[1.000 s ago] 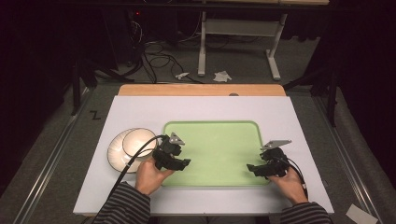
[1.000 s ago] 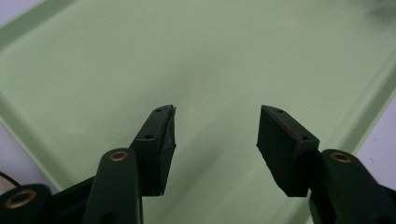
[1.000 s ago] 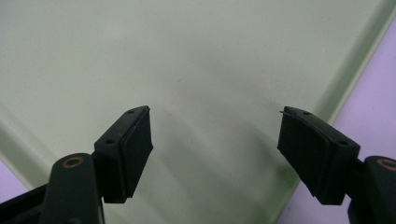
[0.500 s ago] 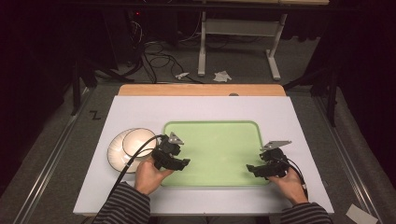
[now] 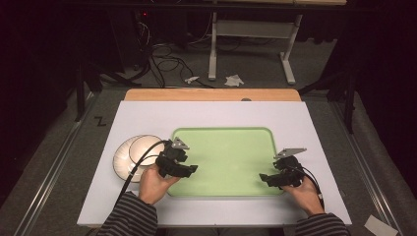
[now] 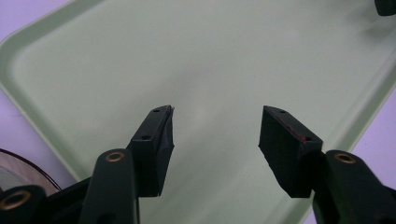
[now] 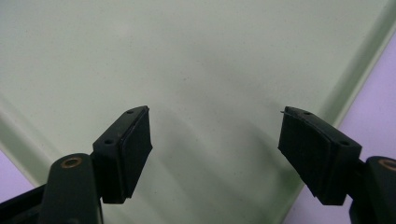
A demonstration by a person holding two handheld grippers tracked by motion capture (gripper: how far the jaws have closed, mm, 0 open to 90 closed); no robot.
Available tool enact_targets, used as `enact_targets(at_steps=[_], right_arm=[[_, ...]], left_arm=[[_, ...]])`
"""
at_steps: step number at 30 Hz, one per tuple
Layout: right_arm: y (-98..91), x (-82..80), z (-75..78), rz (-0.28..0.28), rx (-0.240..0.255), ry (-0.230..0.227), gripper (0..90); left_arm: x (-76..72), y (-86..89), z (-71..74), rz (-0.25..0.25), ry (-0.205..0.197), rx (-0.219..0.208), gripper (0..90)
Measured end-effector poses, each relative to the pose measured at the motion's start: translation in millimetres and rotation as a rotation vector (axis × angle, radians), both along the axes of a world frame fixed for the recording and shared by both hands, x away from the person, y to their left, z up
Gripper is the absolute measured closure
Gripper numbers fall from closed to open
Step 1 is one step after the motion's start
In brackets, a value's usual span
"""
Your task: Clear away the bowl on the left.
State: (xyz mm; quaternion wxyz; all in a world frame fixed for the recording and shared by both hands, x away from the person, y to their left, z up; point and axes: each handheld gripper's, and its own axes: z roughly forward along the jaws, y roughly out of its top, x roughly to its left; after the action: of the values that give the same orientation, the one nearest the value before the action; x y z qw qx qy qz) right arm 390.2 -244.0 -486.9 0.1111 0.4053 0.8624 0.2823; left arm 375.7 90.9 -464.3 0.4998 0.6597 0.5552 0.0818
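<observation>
Two tongs hover over the pale green tray (image 5: 223, 160), one at each of its short ends, and neither has hold of anything. The left tongs (image 5: 189, 168) sit over the tray's left edge with the jaws spread wide and only bare tray between the pads (image 6: 156, 144); the right tongs (image 5: 264, 177) hang over the tray's near right corner, jaws just as wide and likewise holding nothing. Judging by this mirrored placing, the hands look set to take the tray by its two ends, or to wait for work on it. The tray lies flat on the white table (image 5: 147, 115), its long side toward the person: a smooth rectangle with rounded corners and a low raised rim, nothing on it. Just left of the tray, touching or nearly so, stand stacked white plates (image 5: 129, 155), behind the left tongs.
</observation>
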Motion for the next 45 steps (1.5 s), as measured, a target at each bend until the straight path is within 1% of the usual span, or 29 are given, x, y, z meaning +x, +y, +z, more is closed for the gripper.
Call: enact_targets(at_steps=[5,6,11,12,19,21,22,26,30,33,35,39,43,45], right_arm=[[0.3,-0.2,0.2,-0.002,0.0,-0.001,26.8],[0.1,-0.1,0.2,0.0,-0.003,-0.004,26.8],[0.3,0.0,0.0,-0.001,0.0,0.0,26.7],[0.4,0.0,0.1,0.0,-0.001,0.0,26.7],[0.3,0.1,-0.1,0.001,0.001,0.001,26.6],[0.4,0.0,-0.1,0.001,0.001,0.001,26.6],[0.5,0.0,0.0,0.002,0.001,0.001,26.6],[0.4,0.1,-0.1,0.002,-0.002,0.002,26.5],[0.7,0.2,-0.4,0.002,-0.002,0.001,26.5],[0.8,0.1,-0.4,0.002,0.0,0.001,26.5],[0.7,0.2,-0.4,0.003,-0.007,0.0,26.5],[0.4,0.4,-0.1,0.005,0.001,-0.002,26.5],[0.5,0.3,0.0,0.005,0.001,-0.004,26.5],[0.4,0.3,-0.1,0.005,0.001,-0.003,26.5]], left_arm=[[0.1,1.9,1.6,0.005,-0.003,-0.004,44.6],[0.2,3.6,3.9,0.009,-0.004,-0.013,44.5],[0.7,7.5,7.5,0.018,-0.009,-0.021,44.4],[0.9,7.9,8.5,0.025,-0.009,-0.031,44.4],[1.6,14.6,14.6,0.041,-0.019,-0.047,44.3],[1.7,15.8,15.3,0.041,-0.021,-0.045,44.3],[2.0,17.2,16.7,0.051,-0.022,-0.054,44.3],[3.2,20.7,19.2,0.061,-0.025,-0.063,44.1],[3.7,22.8,20.8,0.069,-0.026,-0.07,44.0],[4.2,23.8,20.7,0.07,-0.026,-0.068,44.0],[4.6,24.5,20.8,0.074,-0.026,-0.068,43.9],[5.2,26.9,21.9,0.077,-0.027,-0.067,43.9],[5.6,30.1,24.7,0.091,-0.031,-0.085,43.9],[5.8,31.2,25.1,0.092,-0.032,-0.084,43.9]])
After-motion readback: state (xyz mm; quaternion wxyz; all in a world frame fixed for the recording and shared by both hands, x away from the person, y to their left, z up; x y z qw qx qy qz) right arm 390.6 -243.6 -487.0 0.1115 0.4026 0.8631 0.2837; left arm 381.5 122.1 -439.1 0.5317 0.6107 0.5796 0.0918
